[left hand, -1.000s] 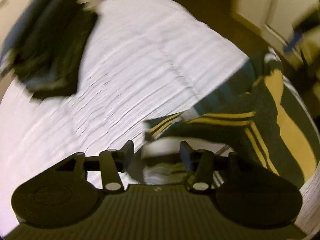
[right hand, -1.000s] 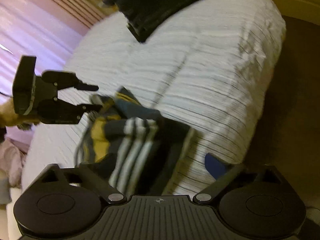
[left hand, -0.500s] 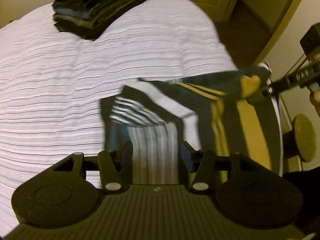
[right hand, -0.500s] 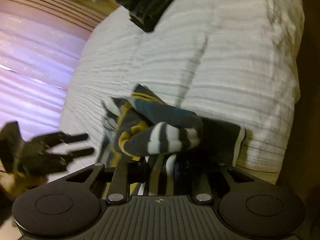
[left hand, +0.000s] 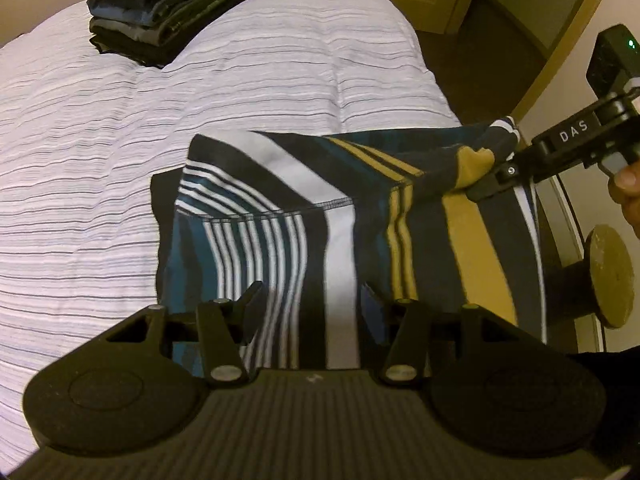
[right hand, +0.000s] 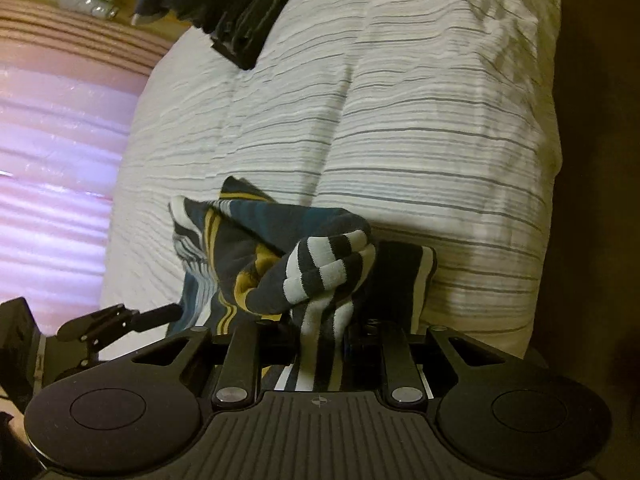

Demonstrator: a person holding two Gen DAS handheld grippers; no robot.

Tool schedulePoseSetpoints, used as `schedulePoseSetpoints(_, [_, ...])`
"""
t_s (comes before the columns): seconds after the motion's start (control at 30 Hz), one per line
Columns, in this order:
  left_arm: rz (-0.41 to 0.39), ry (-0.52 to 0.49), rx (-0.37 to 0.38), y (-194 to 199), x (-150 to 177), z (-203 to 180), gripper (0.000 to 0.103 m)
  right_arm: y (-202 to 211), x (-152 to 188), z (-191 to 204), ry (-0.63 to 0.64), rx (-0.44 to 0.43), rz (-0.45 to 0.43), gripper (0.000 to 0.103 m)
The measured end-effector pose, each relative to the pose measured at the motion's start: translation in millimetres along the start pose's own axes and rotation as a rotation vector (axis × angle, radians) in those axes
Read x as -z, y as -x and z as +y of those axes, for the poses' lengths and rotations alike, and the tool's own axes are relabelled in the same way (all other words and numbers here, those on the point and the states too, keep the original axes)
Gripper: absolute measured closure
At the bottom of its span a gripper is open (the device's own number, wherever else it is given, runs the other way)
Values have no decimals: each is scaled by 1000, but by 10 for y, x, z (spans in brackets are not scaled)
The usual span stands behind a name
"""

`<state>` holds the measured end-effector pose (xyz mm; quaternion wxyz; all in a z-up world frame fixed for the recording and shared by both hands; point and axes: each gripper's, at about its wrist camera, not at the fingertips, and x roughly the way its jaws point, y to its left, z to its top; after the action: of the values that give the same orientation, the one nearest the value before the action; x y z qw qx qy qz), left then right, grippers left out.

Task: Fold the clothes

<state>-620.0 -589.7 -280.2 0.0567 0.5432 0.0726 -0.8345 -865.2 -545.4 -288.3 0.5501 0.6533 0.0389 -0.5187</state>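
Observation:
A navy, teal, white and mustard striped shirt (left hand: 316,216) lies near the corner of the bed (left hand: 100,152). My left gripper (left hand: 310,300) is open, its jaws wide apart over the shirt's near edge. My right gripper (right hand: 320,336) is shut on a bunched striped part of the shirt (right hand: 320,264) and holds it lifted. It shows in the left wrist view (left hand: 492,180) at the right, pinching the shirt's far right corner. The left gripper shows in the right wrist view (right hand: 160,314) at the lower left, beside the shirt.
A stack of folded dark clothes (left hand: 168,8) sits at the far side of the bed, also in the right wrist view (right hand: 244,8). Dark floor (left hand: 480,60) and a wooden door lie past the bed corner. A round-footed stand (left hand: 600,276) is at the right.
My right gripper has closed on the shirt's corner and lifted it. My left gripper has swung over the shirt's near edge and stays open. The shirt is more spread out.

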Motion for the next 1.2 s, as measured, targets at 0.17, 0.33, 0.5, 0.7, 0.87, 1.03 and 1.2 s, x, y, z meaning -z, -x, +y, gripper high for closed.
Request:
schedulePoseSetpoints(0.17, [16,12,13,-175,42,-87,56,69,3,146,20,6,-14,84])
schedulePoseSetpoints(0.33, [1,97,27,-361,64,4,51,-82,-56,5,-26,36,12,84])
schedulePoseSetpoints(0.5, [-41,102,-19,-72,119,41,55,27,-124,106,26,35,35,83])
schedulePoseSetpoints(0.7, [-95,236,-23,326,492,-8,55,237,-38,277,61,59,-5,39])
schedulePoseSetpoints(0.87, [-76,225,17,342,782,-392,55,344,209,221,25,0,0,33])
schedulePoseSetpoints(1.03, [-72,233,8,288,848,-428,55,245,678,230,114,-125,133,33])
schedulePoseSetpoints(1.2, [-71,166,5,257,744,-272,55,-33,1016,299,299,-154,210,33])
